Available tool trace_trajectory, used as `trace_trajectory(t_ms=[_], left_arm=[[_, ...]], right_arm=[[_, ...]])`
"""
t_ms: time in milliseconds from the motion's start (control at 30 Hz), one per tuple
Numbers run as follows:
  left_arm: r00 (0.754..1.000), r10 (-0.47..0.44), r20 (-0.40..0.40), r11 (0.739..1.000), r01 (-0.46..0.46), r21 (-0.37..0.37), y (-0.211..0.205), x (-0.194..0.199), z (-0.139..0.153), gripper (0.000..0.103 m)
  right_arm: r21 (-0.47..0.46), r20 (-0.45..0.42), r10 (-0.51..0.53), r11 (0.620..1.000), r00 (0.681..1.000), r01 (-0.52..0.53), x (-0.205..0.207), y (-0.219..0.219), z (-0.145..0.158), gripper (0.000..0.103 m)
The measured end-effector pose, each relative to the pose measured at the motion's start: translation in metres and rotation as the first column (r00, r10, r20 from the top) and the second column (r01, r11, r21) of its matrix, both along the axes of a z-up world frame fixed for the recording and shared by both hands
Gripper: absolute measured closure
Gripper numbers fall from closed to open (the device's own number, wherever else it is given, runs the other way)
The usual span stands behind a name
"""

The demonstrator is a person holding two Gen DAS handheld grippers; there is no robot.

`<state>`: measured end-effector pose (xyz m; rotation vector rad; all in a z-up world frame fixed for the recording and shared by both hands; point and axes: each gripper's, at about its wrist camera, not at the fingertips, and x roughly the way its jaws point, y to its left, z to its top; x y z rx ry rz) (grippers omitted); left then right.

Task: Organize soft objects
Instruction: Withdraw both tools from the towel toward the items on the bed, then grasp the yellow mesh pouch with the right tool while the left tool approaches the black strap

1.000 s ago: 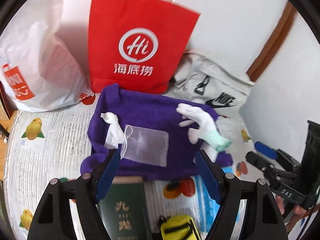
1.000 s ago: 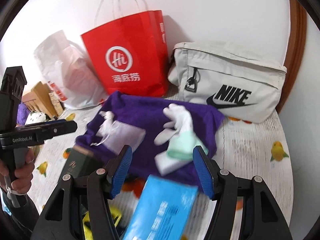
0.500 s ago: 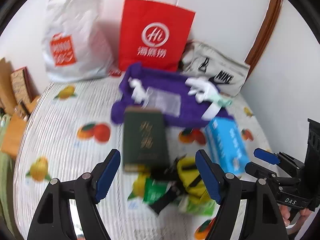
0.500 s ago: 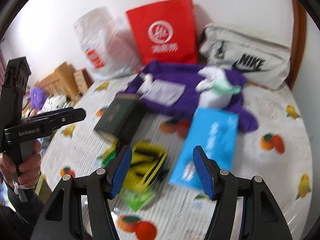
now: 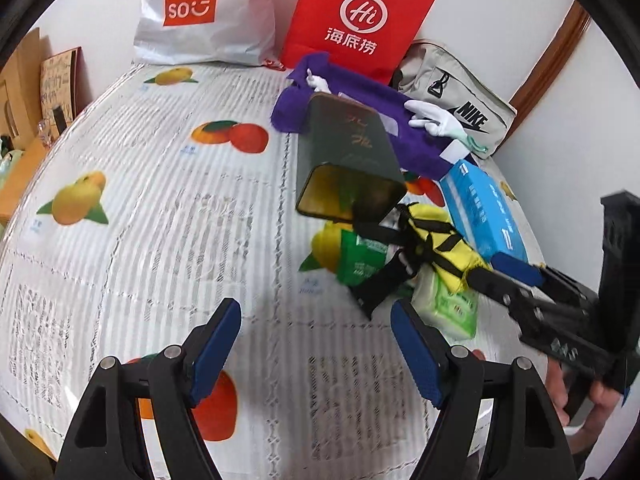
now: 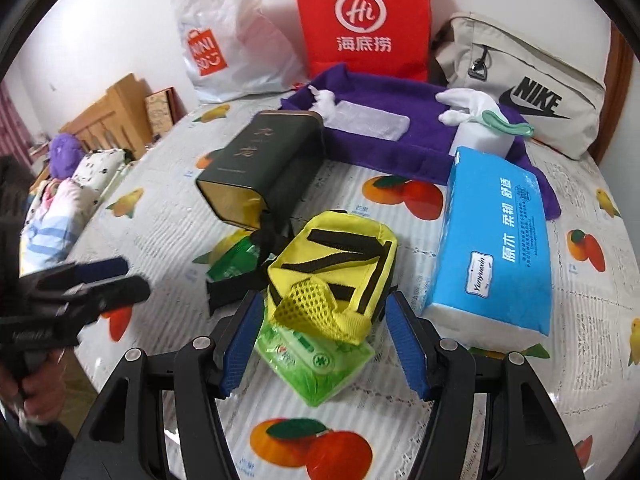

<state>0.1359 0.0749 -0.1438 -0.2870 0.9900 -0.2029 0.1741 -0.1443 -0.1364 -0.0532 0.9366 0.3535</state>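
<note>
The right gripper point(image 6: 324, 340) is hanging with jaws spread around a yellow pouch point(image 6: 336, 268) lying on a green tissue pack point(image 6: 316, 364).

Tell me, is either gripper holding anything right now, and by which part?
Nothing is held. The left gripper is open over bare tablecloth. The right gripper is open, its fingers either side of the yellow pouch and green tissue pack, not closed on them.

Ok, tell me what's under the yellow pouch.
A green wipes pack sticks out from beneath the yellow pouch at its near end; another green packet shows at its left. How far either reaches underneath is hidden.
</note>
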Motion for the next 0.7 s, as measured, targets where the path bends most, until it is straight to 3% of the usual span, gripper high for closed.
trace_trajectory(t_ms=[400,700], left_arm=[[0.999,-0.044,-0.026,0.998,0.043,-0.051,0.009,0.007,-0.019,0.027],[0.999,-0.038,-0.037,0.997,0.035,-0.072,0.013,0.009,-0.025,0.027]], right_arm=[[-0.099,-0.003,-0.044,0.994,0.999,0.044,0.016,0.025,-0.022,0.033],[-0.085,0.055,-0.021,0.996,0.998,0.025,0.006,0.026,-0.007,0.043]])
